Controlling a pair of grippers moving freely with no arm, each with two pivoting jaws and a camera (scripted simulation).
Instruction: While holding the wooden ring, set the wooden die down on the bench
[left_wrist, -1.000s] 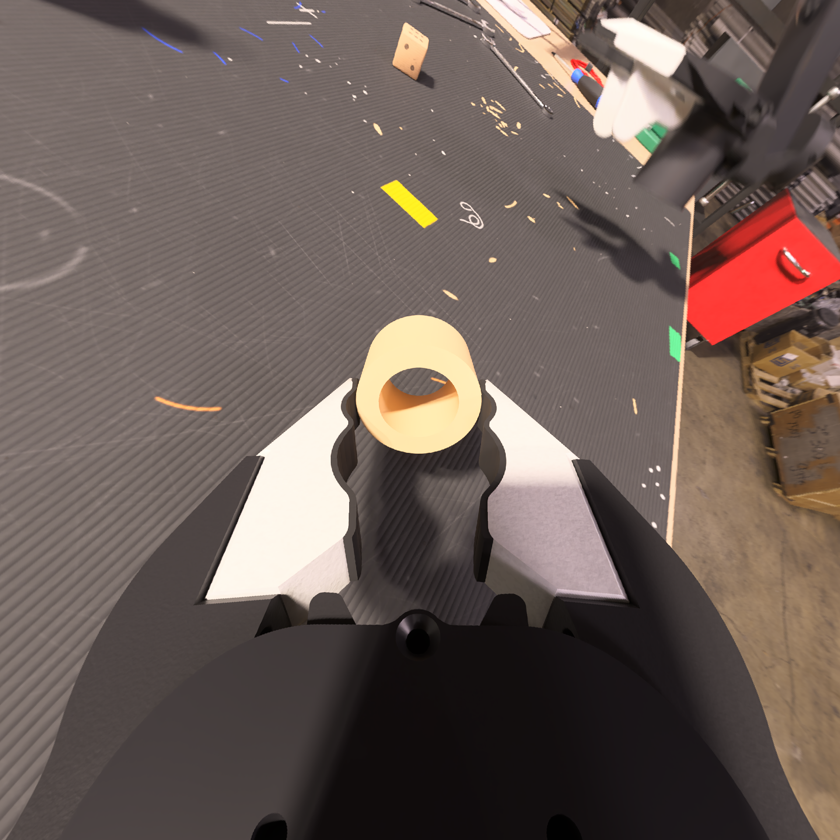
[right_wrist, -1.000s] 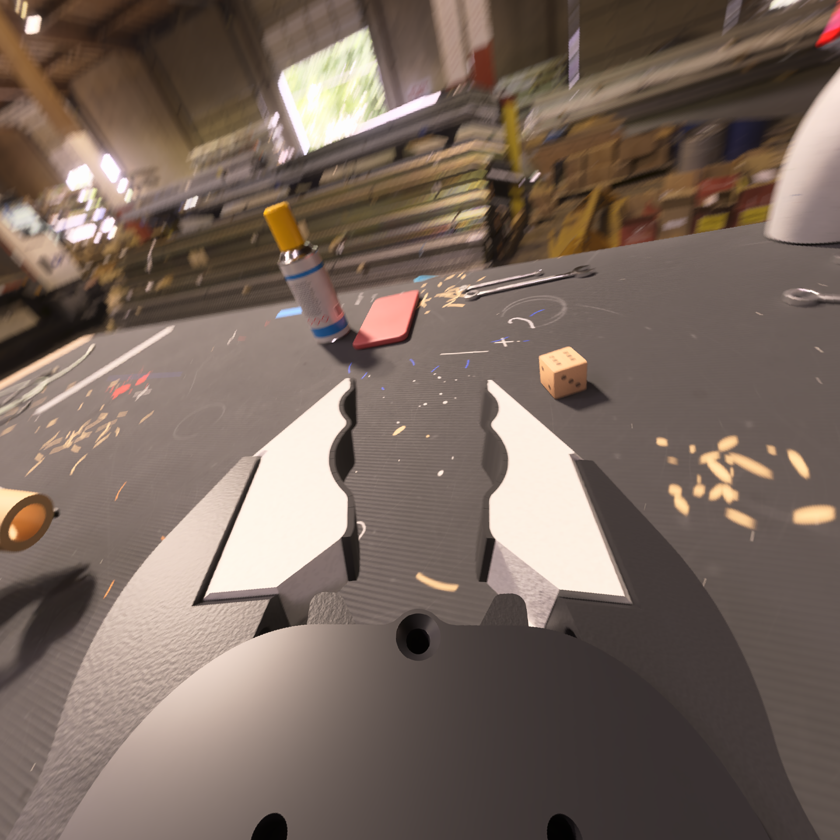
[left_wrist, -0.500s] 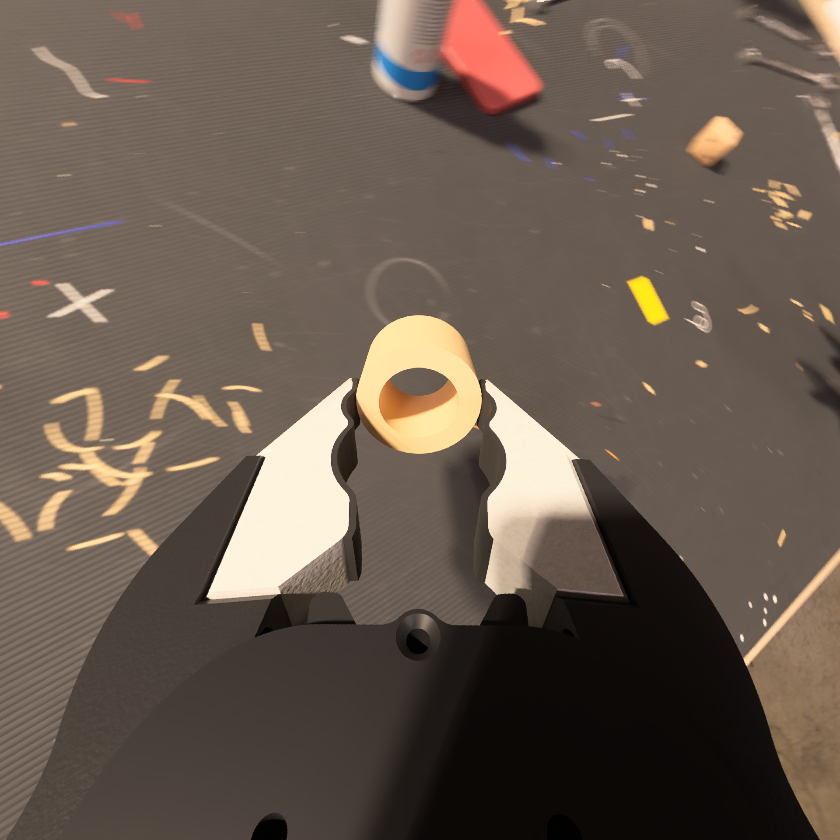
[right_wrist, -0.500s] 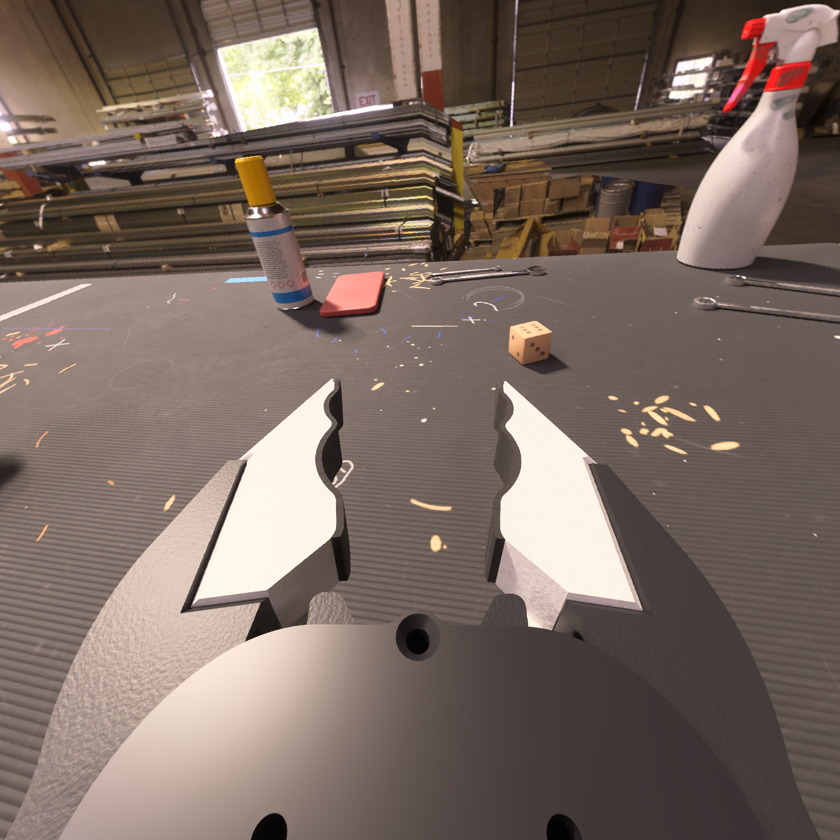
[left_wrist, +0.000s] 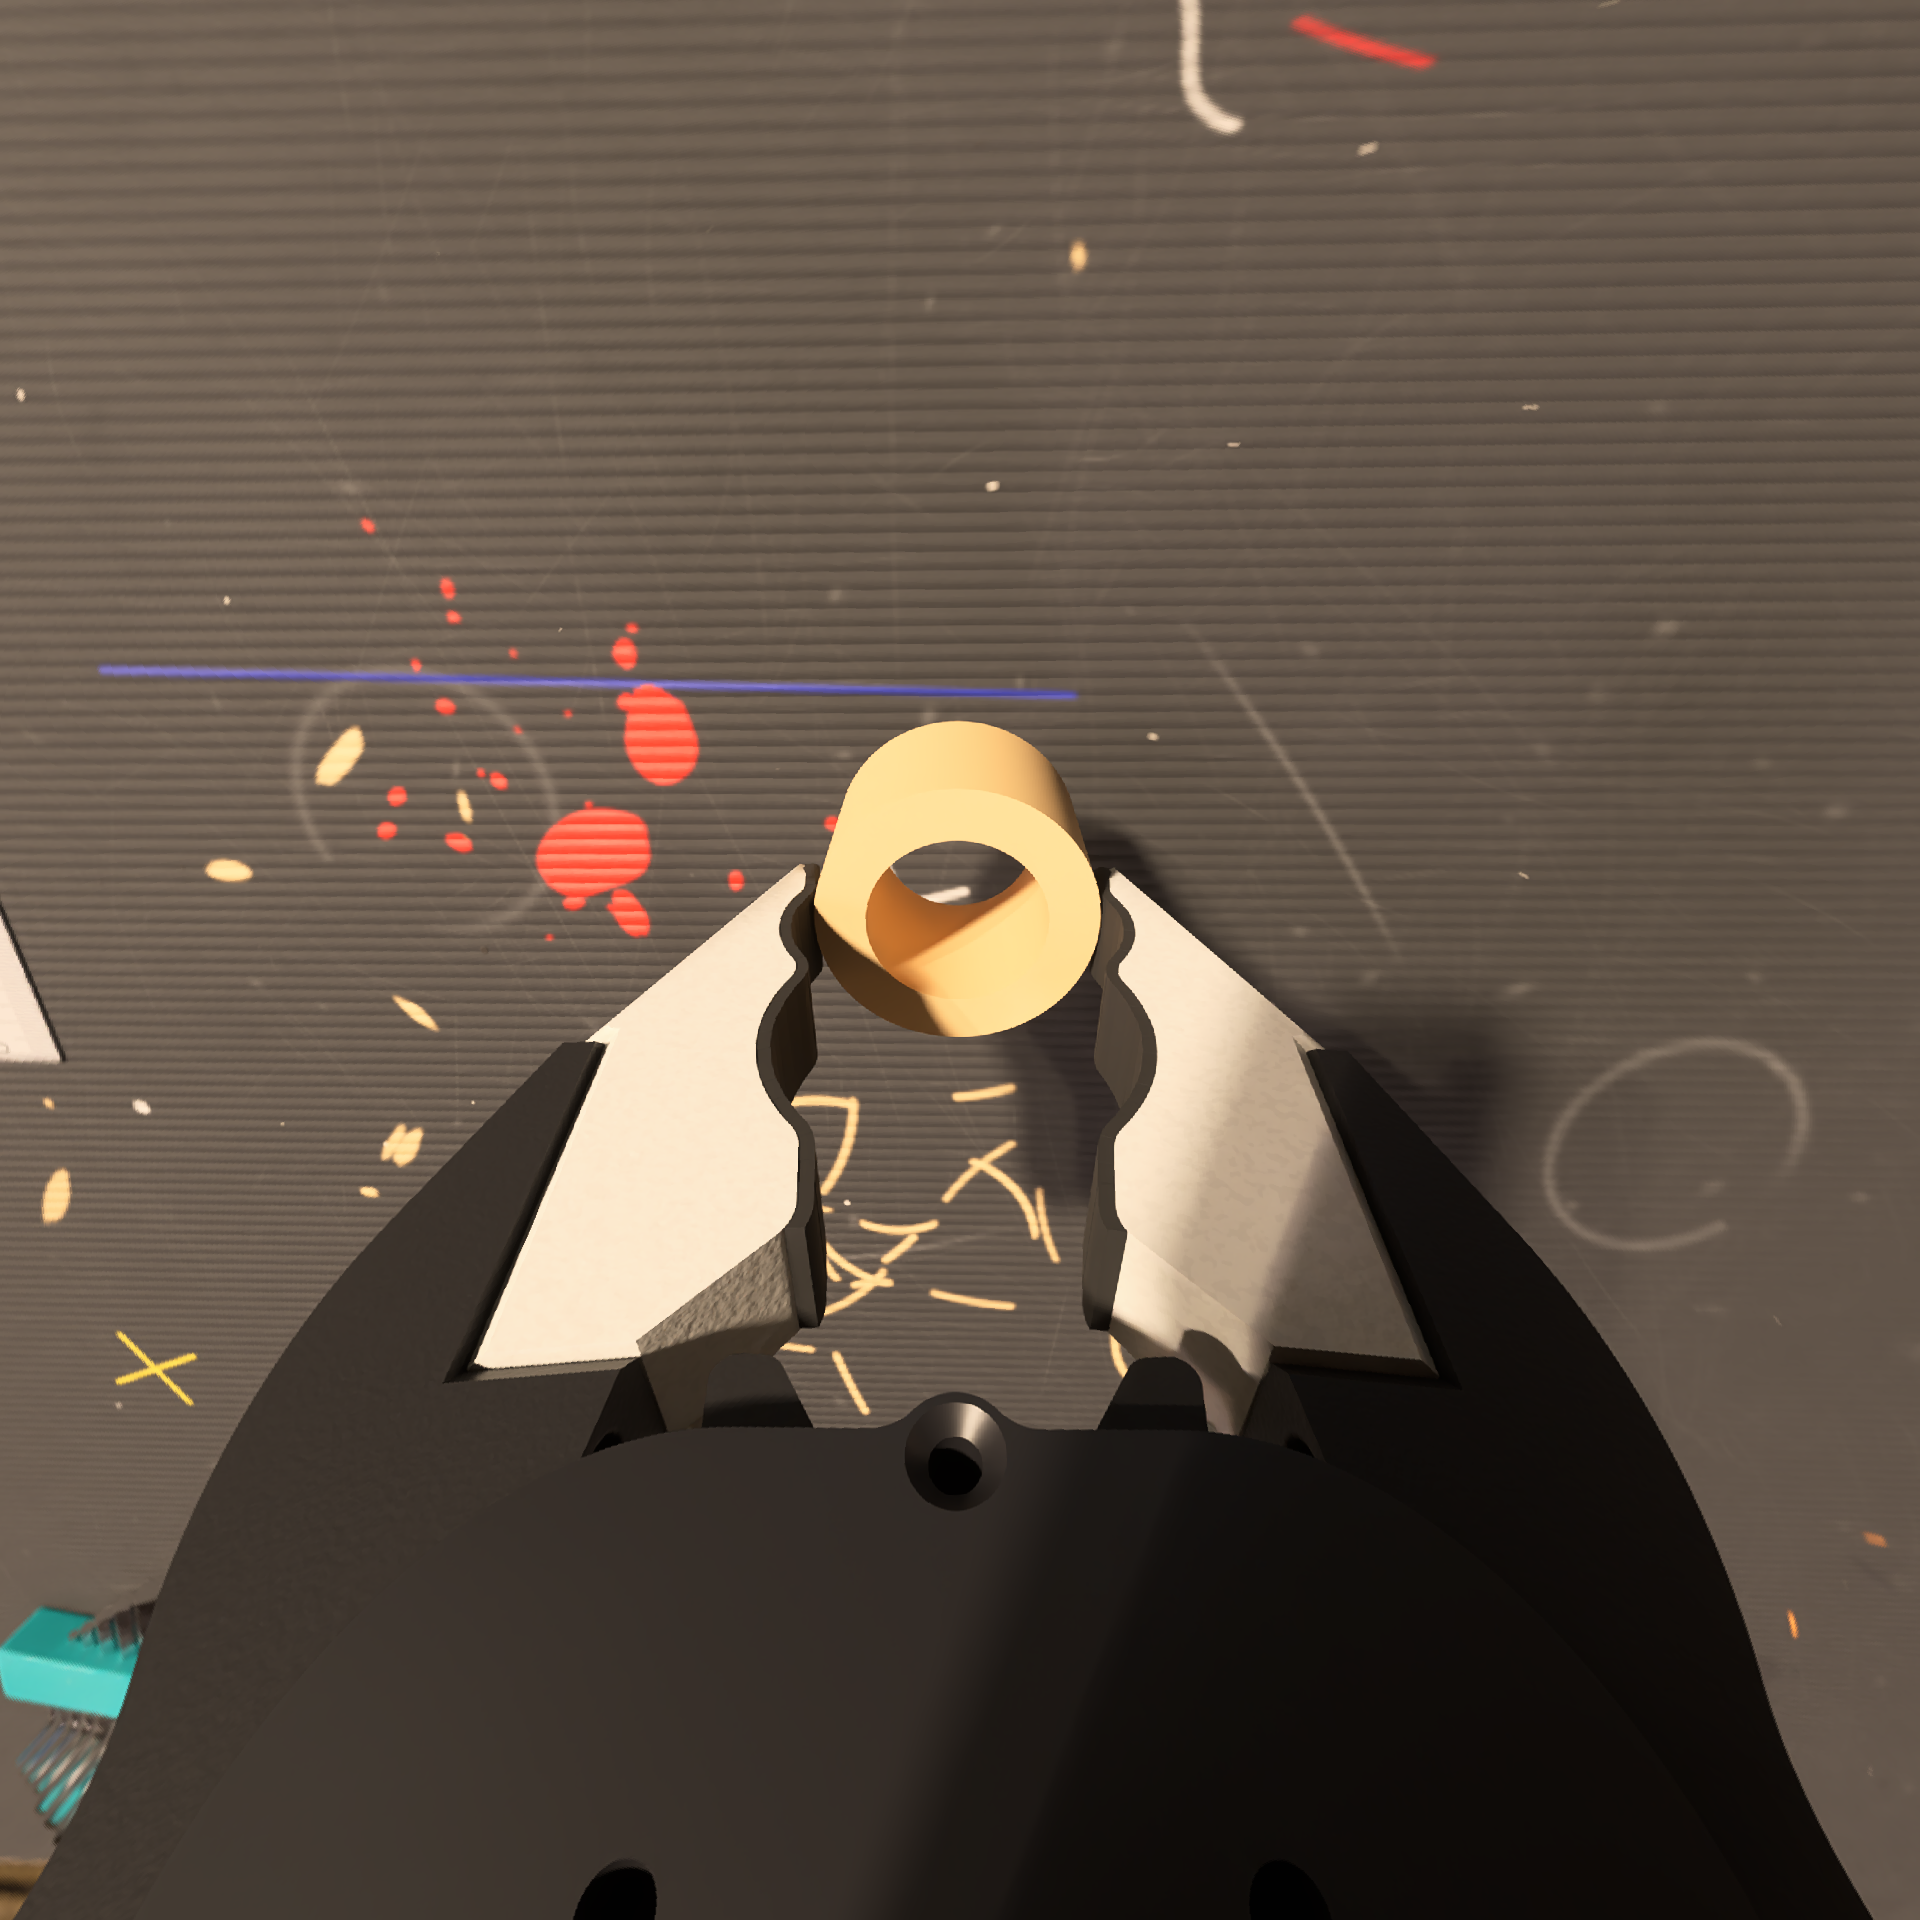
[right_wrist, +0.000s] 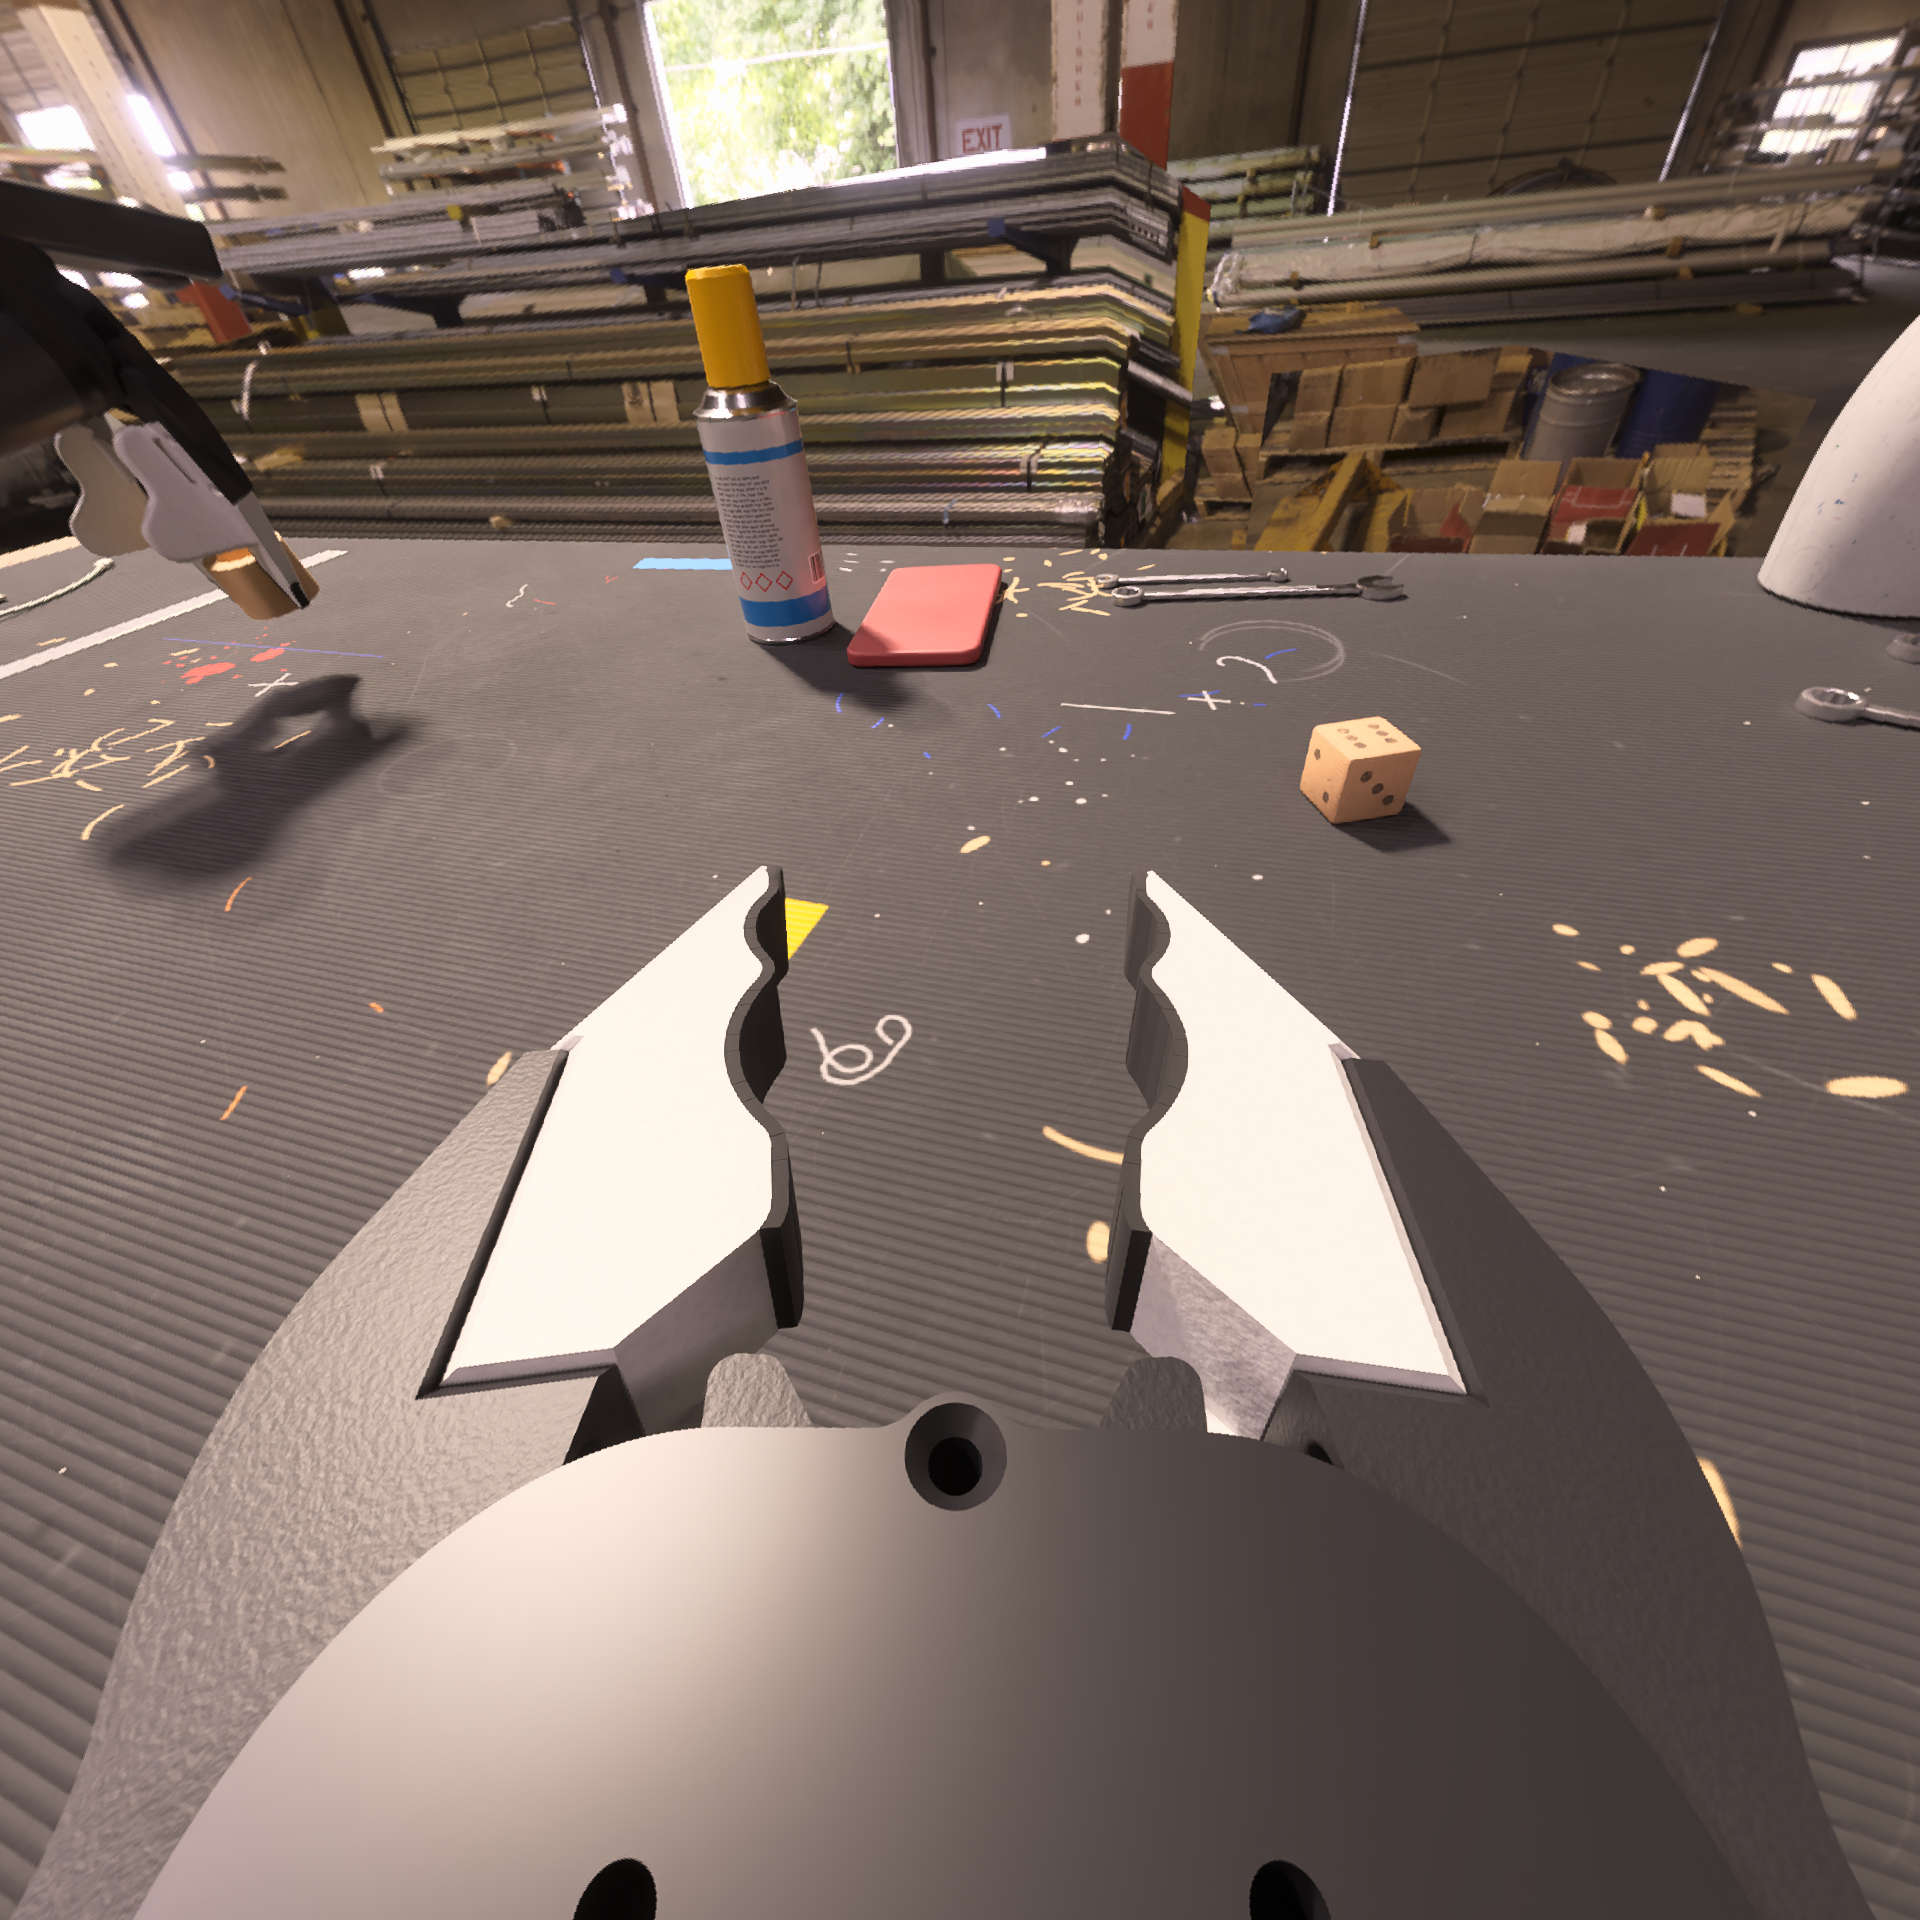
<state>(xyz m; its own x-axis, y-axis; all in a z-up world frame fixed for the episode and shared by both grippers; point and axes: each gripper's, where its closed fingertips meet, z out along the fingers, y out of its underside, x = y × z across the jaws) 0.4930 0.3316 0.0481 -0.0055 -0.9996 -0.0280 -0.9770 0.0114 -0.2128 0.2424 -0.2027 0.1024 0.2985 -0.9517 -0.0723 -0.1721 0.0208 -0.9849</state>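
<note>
My left claw (left_wrist: 956, 894) is clamped on the ring (left_wrist: 956, 883), above the counter (left_wrist: 1351, 520). My right claw (right_wrist: 956, 883) is spread, empty; the die (right_wrist: 1358, 769) sits on the counter ahead and right of it, nearer than to my left.

The left gripper (left_wrist: 956, 914) is pinching the wooden ring (left_wrist: 956, 883) between its fingertips (bore facing the camera), hovering over the dark bench (left_wrist: 1351, 520) beside red paint splatters (left_wrist: 597, 852).
</note>
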